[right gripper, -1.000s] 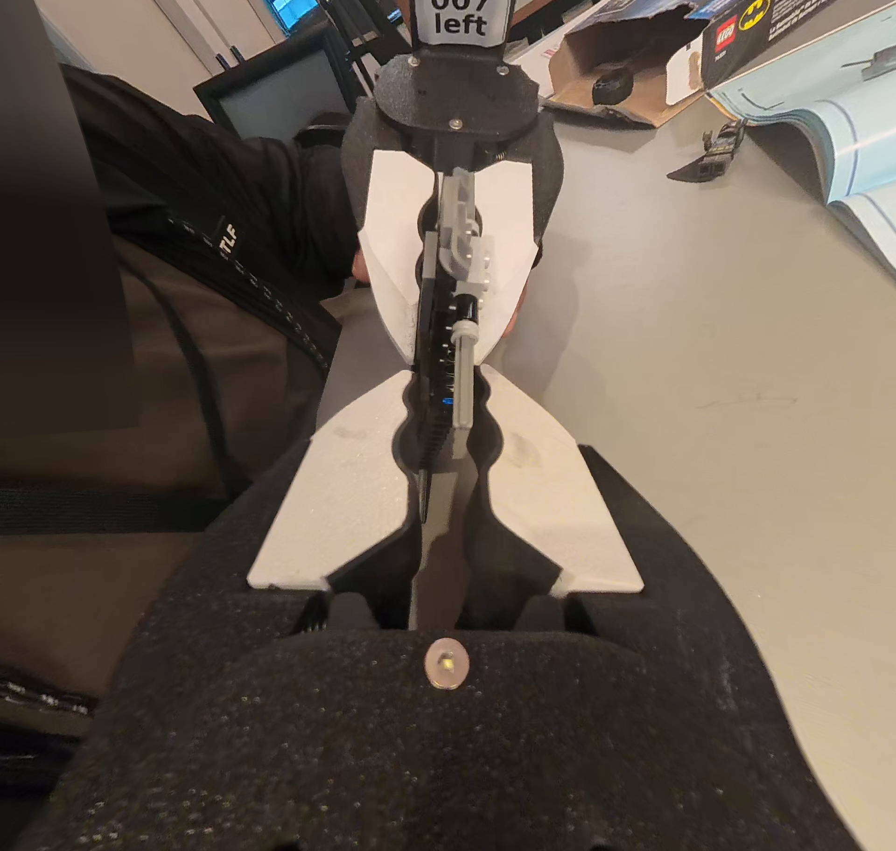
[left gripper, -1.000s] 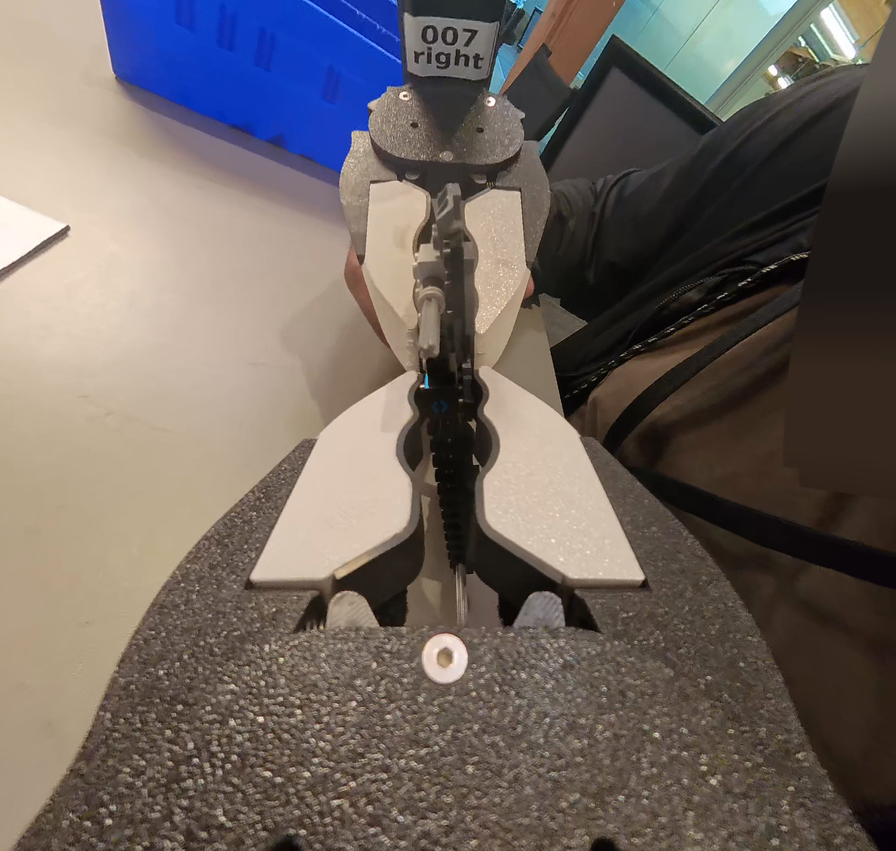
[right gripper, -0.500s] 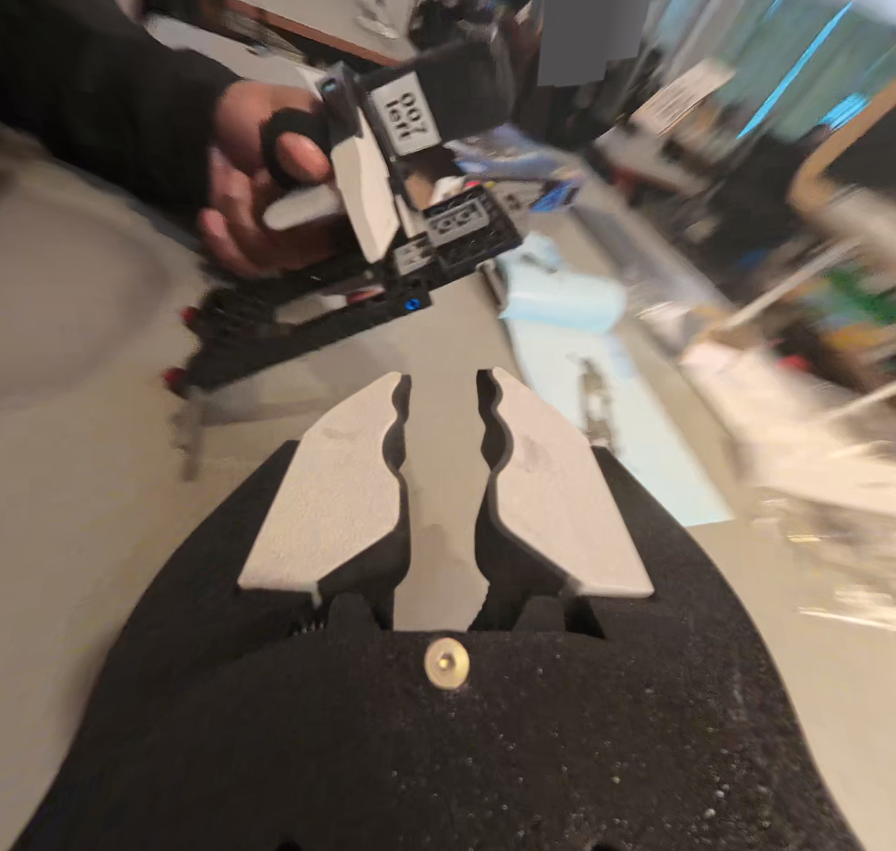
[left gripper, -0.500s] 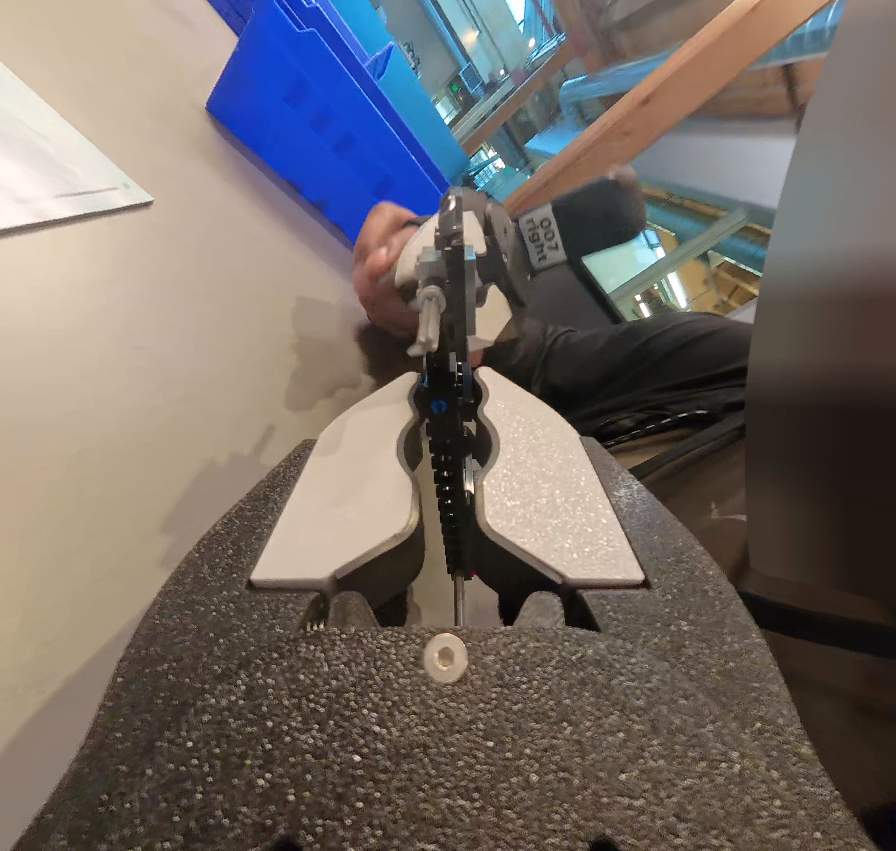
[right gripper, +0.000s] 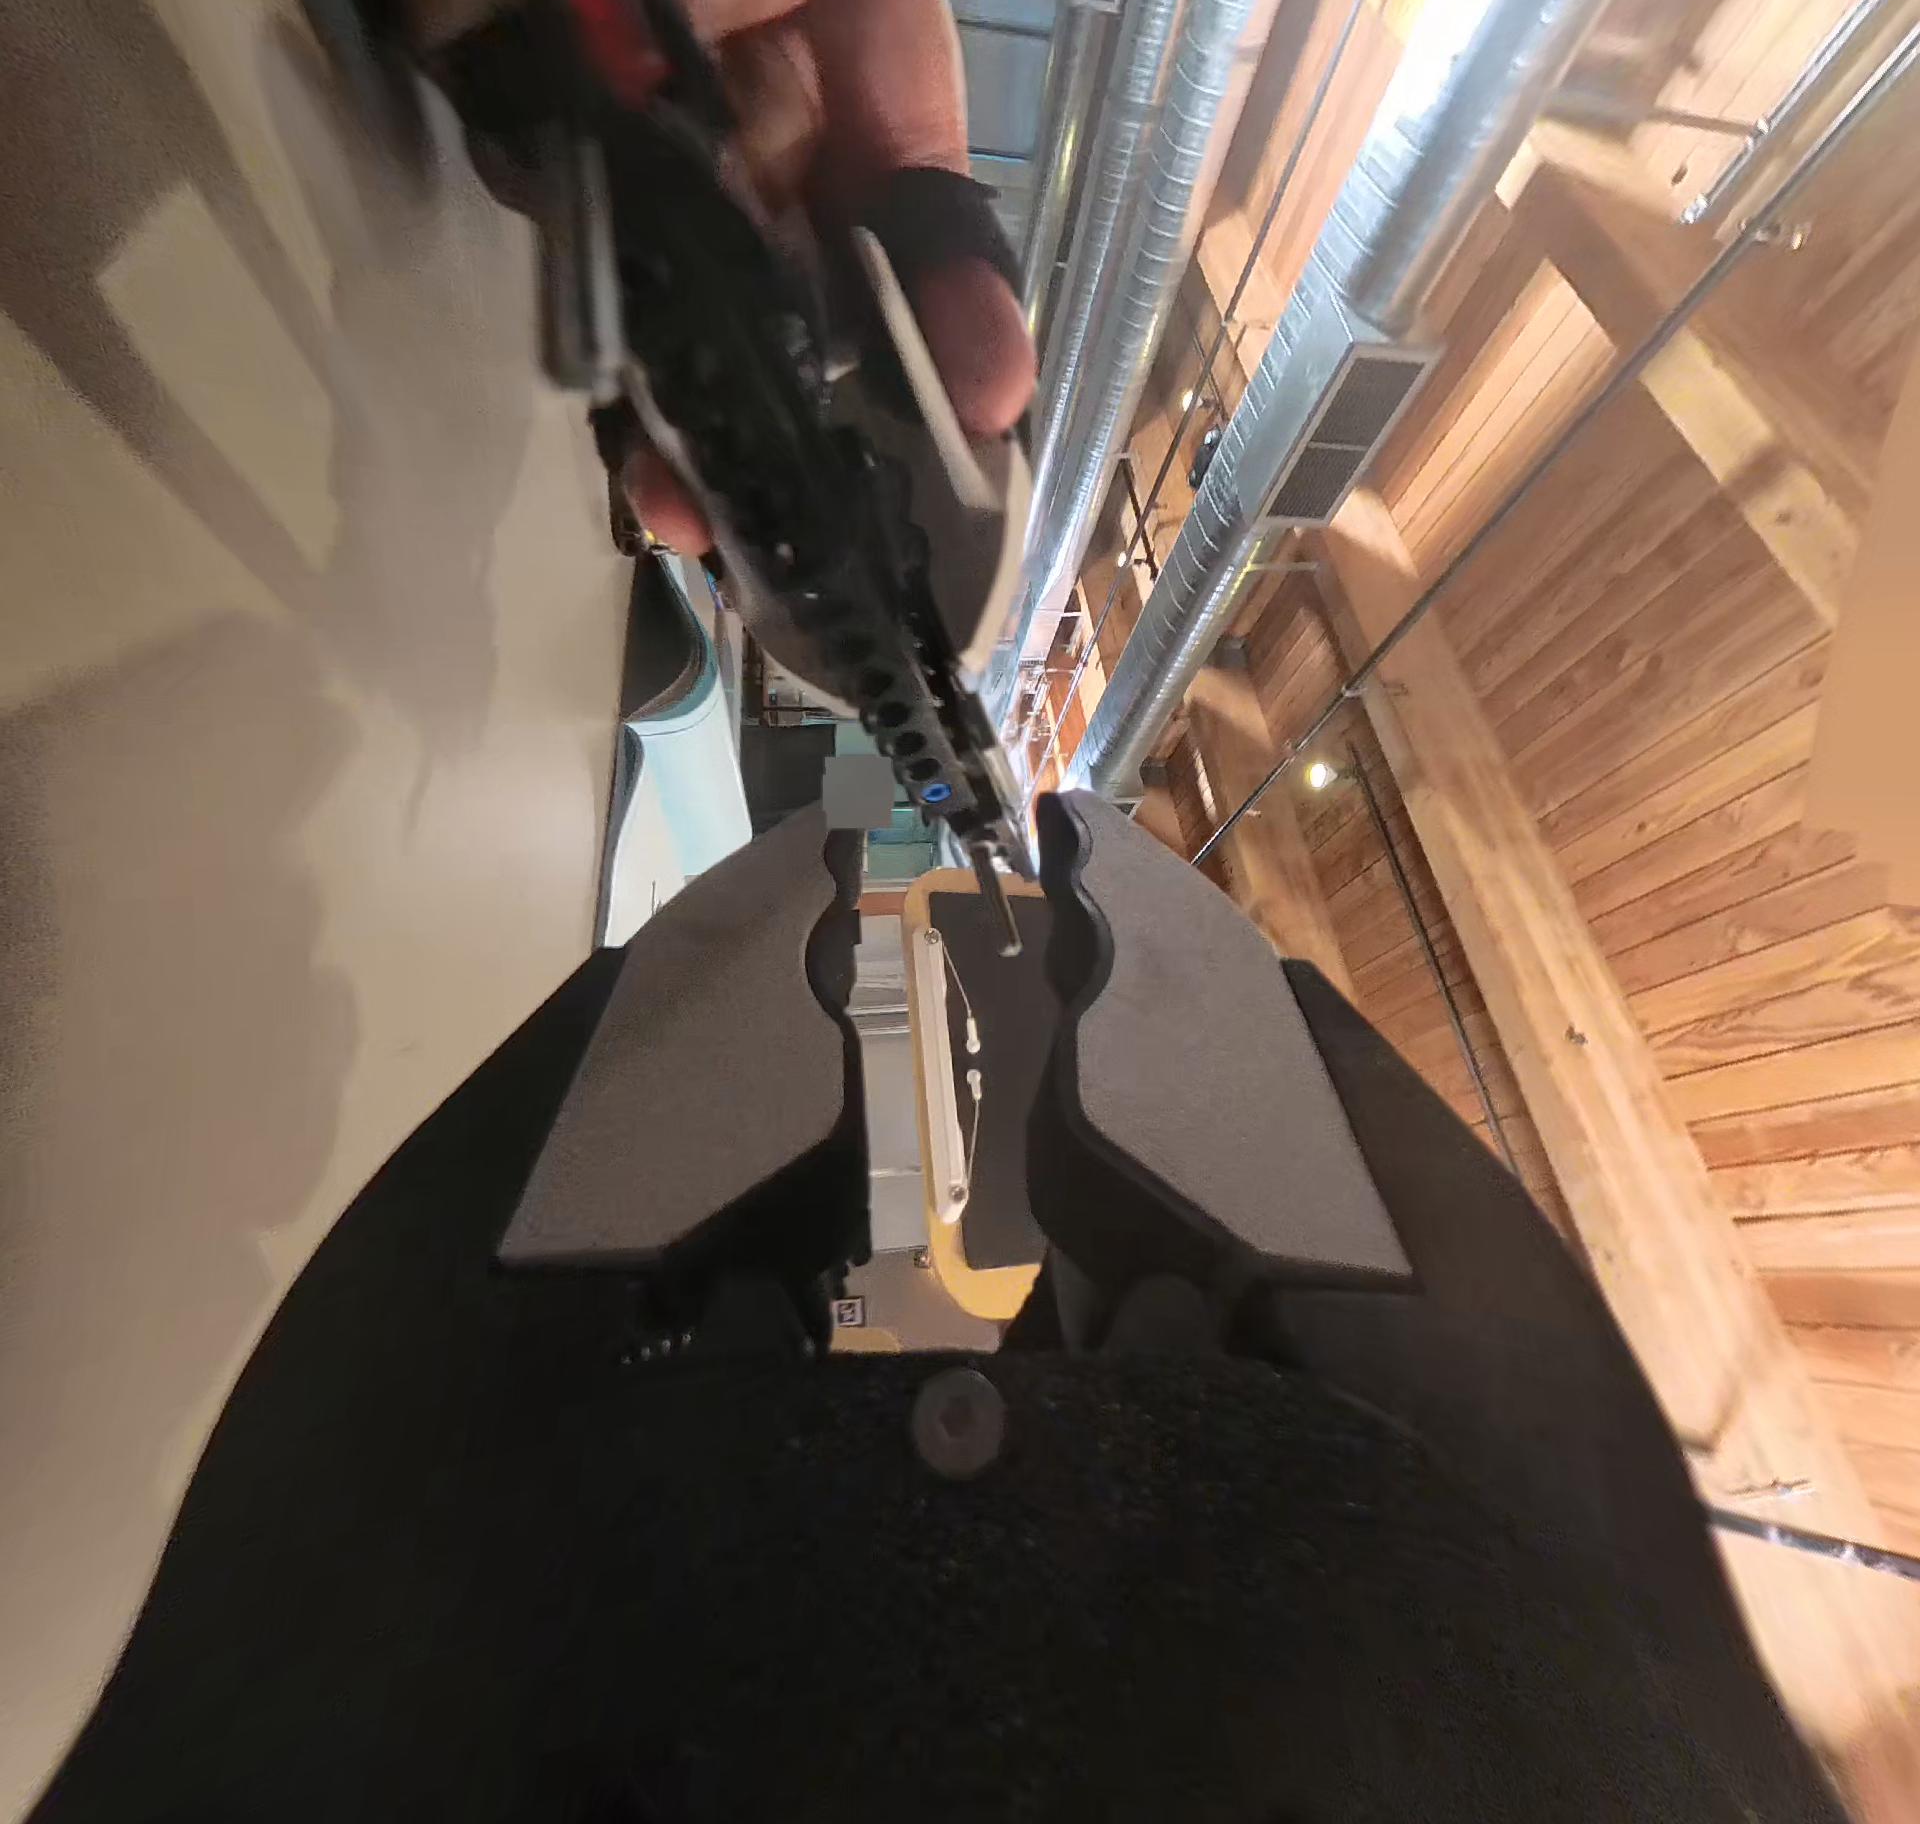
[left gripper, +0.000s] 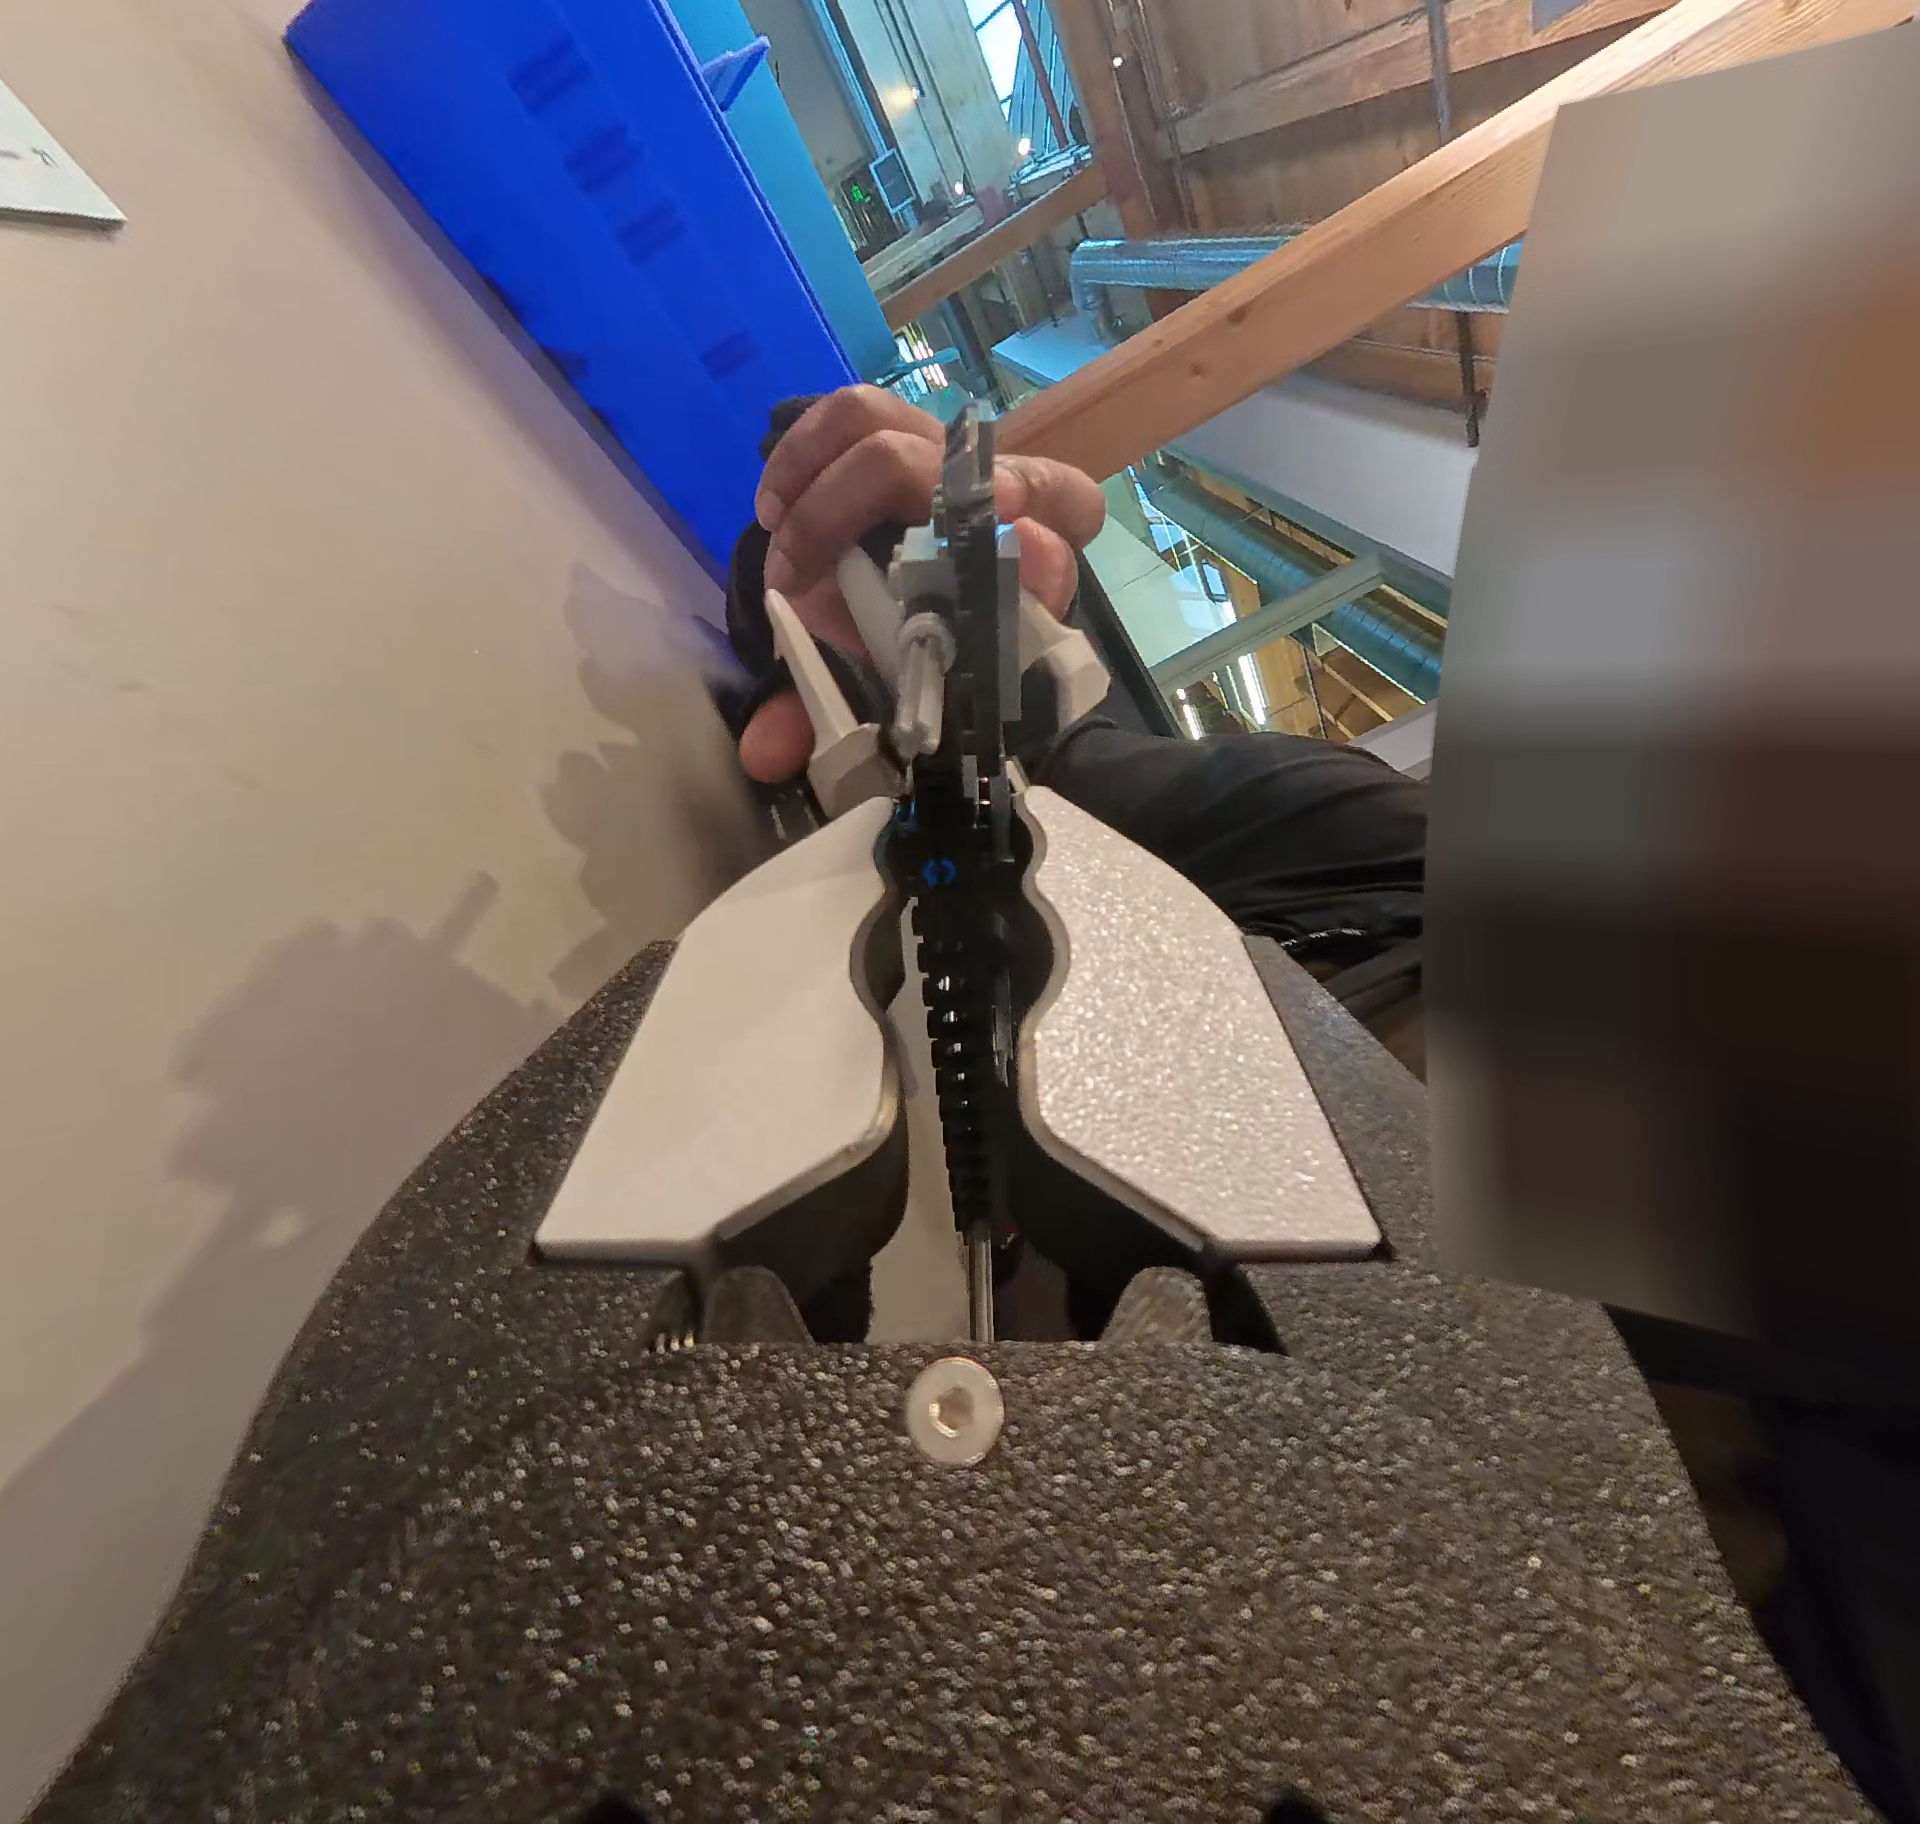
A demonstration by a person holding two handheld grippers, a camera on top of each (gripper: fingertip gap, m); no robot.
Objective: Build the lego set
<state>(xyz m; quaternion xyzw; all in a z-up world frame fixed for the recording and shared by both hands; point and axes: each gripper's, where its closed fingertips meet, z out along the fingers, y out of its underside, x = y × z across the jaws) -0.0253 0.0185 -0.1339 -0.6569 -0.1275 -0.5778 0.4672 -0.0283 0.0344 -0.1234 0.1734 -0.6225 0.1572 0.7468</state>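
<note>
So the left gripper (left gripper: 956,818) fingers are clamped on a black toy-brick assembly (left gripper: 961,995); the right gripper (right gripper: 940,829) fingers are spread wide, gripping nothing, the assembly's tip just between them.

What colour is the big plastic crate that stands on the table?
Bright blue crate; the left wrist view shows it best.

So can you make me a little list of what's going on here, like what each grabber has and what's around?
left gripper: shut on a black toy-brick assembly, pads pressing both sides
right gripper: open, holding nothing; the assembly's thin axle tip pokes between its fingers
far end of assembly: grey brick parts, in front of a hand
background: blue plastic crate, grey table, wooden beam
</note>
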